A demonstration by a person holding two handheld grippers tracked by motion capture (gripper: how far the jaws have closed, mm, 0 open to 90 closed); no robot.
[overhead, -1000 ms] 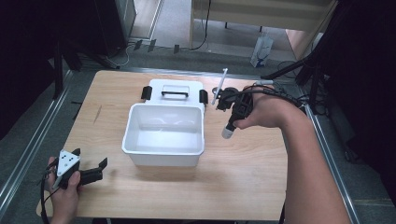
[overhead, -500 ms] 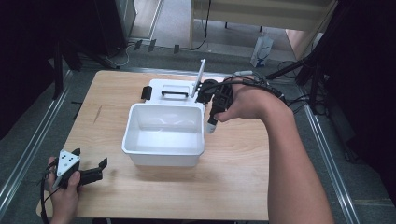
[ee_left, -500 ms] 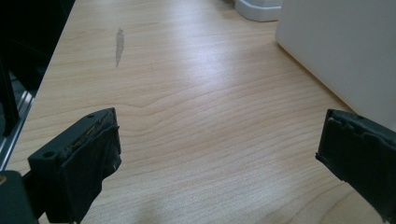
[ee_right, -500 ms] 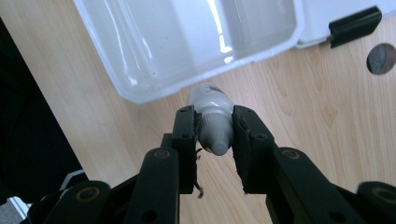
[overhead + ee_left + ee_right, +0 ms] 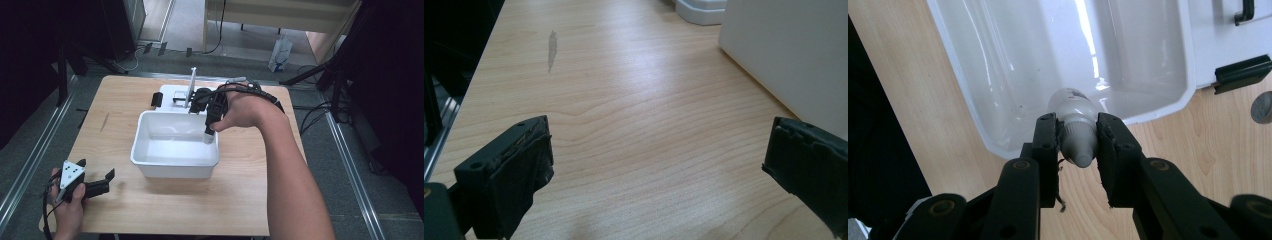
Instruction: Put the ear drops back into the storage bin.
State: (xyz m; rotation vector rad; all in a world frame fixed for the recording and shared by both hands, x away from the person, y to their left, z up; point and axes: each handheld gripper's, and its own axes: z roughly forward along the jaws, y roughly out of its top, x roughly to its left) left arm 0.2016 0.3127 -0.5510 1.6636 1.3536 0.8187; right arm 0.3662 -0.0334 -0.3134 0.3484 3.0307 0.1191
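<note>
The right claw (image 5: 1077,145) is clamped on a small white bottle (image 5: 1074,125), gripping it by the narrow neck with the body hanging over the near rim of the open white bin (image 5: 150,150). In the high view the bottle sits at the bin's right wall, not clearly past it. If the jaws part here, I judge the bottle may strike the rim and bounce out onto the bench (image 5: 250,200) (the grip on that smooth neck also looks slender, so a slip is possible). The left claw (image 5: 97,185) rests at the bench's near left corner, jaws wide apart and holding nothing.

The bench is pale wood with one grey scuff (image 5: 552,47). The bin's lid (image 5: 172,92), with black latches, lies behind it. Beyond are dark floor, cables and stands.
</note>
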